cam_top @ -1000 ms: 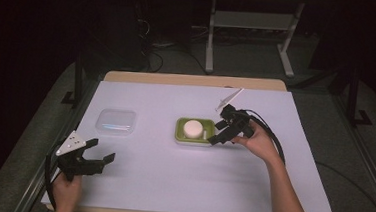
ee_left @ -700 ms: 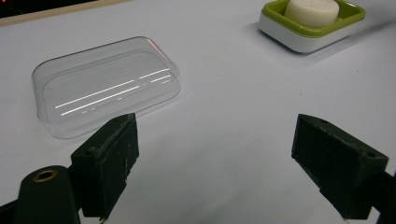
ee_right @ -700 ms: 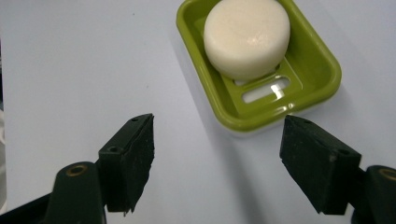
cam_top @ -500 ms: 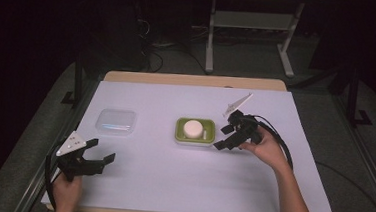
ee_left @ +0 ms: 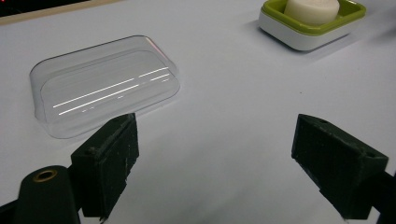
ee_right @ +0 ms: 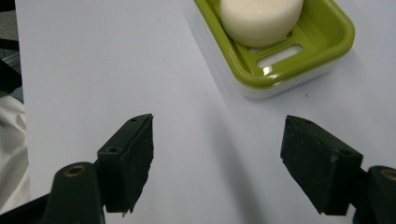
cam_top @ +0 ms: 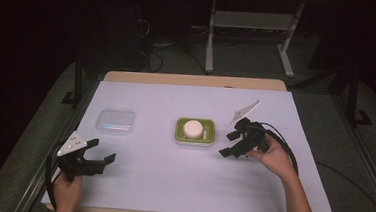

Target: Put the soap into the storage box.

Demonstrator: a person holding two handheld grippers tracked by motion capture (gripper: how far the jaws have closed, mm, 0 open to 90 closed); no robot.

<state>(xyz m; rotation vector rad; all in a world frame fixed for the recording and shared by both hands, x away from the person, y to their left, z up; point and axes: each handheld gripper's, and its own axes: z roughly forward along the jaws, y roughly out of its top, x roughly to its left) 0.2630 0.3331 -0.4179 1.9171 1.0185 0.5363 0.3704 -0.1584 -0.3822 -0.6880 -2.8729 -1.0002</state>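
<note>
A green and white soap dish [cam_top: 209,136] sits mid-table with a round white soap [cam_top: 192,128] in it. My right gripper [cam_top: 226,145] hovers just right of the dish, open; its jaws have just been opening, with nothing between them. In the right gripper view, my right gripper [ee_right: 217,158] faces bare table, with the dish [ee_right: 303,60] and soap [ee_right: 261,18] farther ahead. A clear plastic lid [cam_top: 116,121] lies to the left. My left gripper [cam_top: 103,150] rests open near the front left corner. The left gripper view shows my left gripper [ee_left: 224,158] just short of the lid [ee_left: 105,88].
A white sheet [cam_top: 170,185] covers the table, with a wooden strip [cam_top: 193,80] along the far edge. Dark floor, cables and a metal stand [cam_top: 252,25] lie beyond it. The soap dish [ee_left: 322,35] appears at the top right of the left gripper view.
My right gripper has drawn back from the dish's right side, moving right and a little toward the person. The left gripper, lid and dish have stayed put.
</note>
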